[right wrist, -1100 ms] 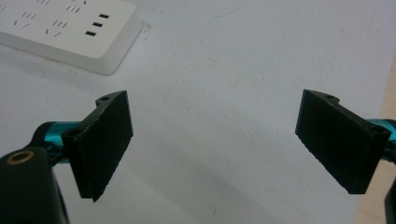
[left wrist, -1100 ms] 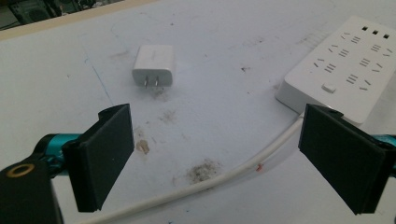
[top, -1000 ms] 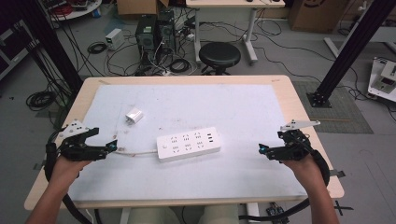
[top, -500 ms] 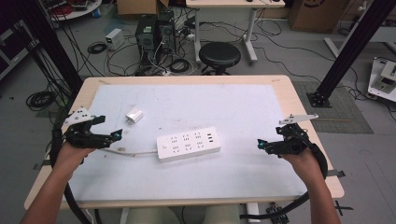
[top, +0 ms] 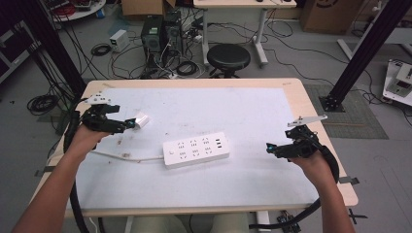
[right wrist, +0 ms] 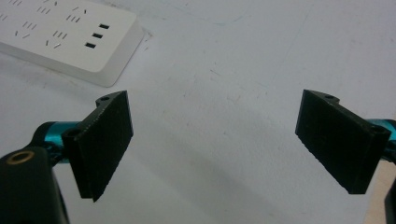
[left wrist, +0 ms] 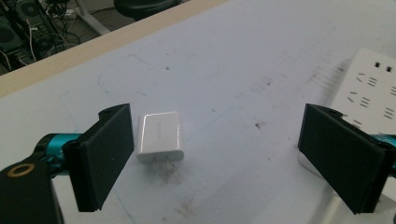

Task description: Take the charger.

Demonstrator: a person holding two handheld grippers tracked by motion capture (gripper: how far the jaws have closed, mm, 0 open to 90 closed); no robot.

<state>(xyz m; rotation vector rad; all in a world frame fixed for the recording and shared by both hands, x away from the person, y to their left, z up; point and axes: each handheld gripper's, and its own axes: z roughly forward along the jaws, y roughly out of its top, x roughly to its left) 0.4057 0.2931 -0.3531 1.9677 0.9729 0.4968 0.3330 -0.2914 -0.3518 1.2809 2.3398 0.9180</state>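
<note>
White plastic, small and smooth: the charger block (left wrist: 160,136) lies flat on the table (top: 252,109), just inside my left gripper's (left wrist: 224,154) spread jaws and nearly touching the left one. I'd centre it between the jaws before pressing them in, gripping its flat sides squarely. My right gripper (right wrist: 224,140) hangs wide open near the power strip (top: 196,149), ready to steady it.
</note>
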